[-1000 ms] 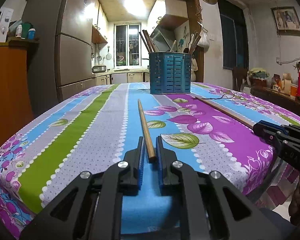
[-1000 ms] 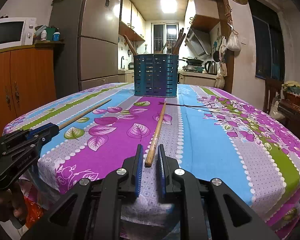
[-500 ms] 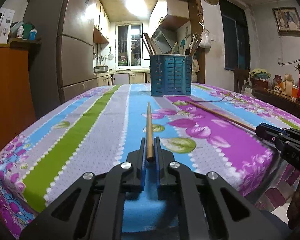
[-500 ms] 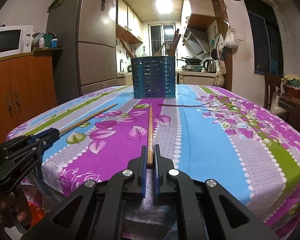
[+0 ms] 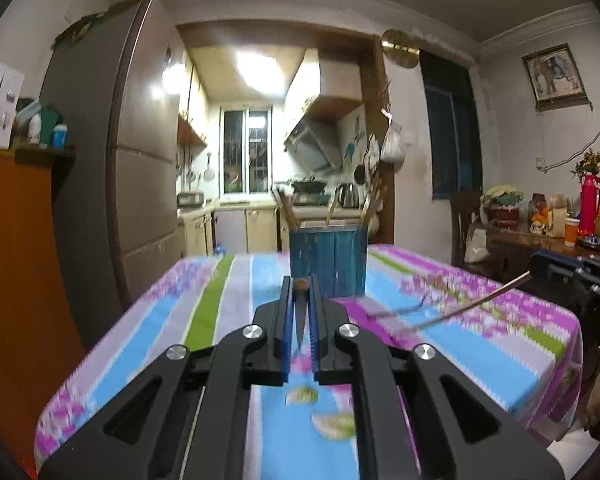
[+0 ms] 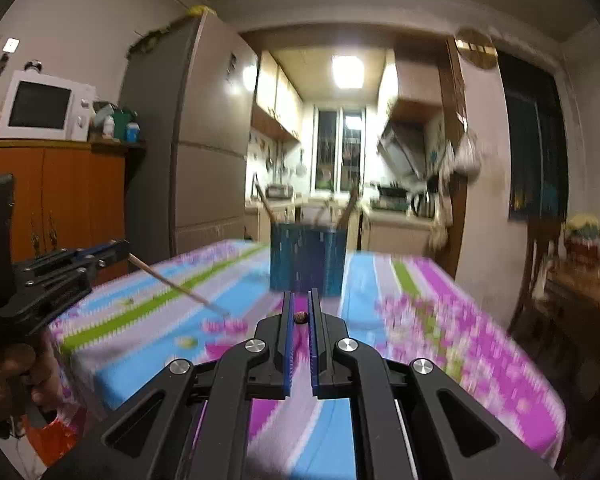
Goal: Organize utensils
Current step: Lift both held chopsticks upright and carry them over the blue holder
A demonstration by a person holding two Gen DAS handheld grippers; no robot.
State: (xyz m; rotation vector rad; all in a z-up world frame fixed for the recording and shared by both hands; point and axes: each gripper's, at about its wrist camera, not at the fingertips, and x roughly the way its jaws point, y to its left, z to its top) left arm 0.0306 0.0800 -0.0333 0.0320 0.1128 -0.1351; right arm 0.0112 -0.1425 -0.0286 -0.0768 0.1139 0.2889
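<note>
My left gripper (image 5: pixel 300 286) is shut on a wooden chopstick (image 5: pixel 301 285), seen end-on between the blue pads and lifted above the table. In the right wrist view the left gripper (image 6: pixel 120 249) shows at the left with its chopstick (image 6: pixel 178 289) sloping down. My right gripper (image 6: pixel 300 308) is shut on a second chopstick (image 6: pixel 301 316), also end-on. In the left wrist view the right gripper (image 5: pixel 540 266) shows at the right with its chopstick (image 5: pixel 460 310). The blue slotted utensil holder (image 5: pixel 327 262) stands ahead on the far part of the table, with several utensils in it; it also shows in the right wrist view (image 6: pixel 307 261).
The table has a striped floral cloth (image 5: pixel 228 312). A grey fridge (image 5: pixel 140 200) and an orange cabinet (image 6: pixel 52 200) with a microwave (image 6: pixel 44 106) stand left. A side table with bottles (image 5: pixel 588 216) stands right. The frames are motion-blurred.
Both grippers have closed on their chopsticks and lifted them off the table. The views have risen and tilted, so each chopstick now points away, end-on.
</note>
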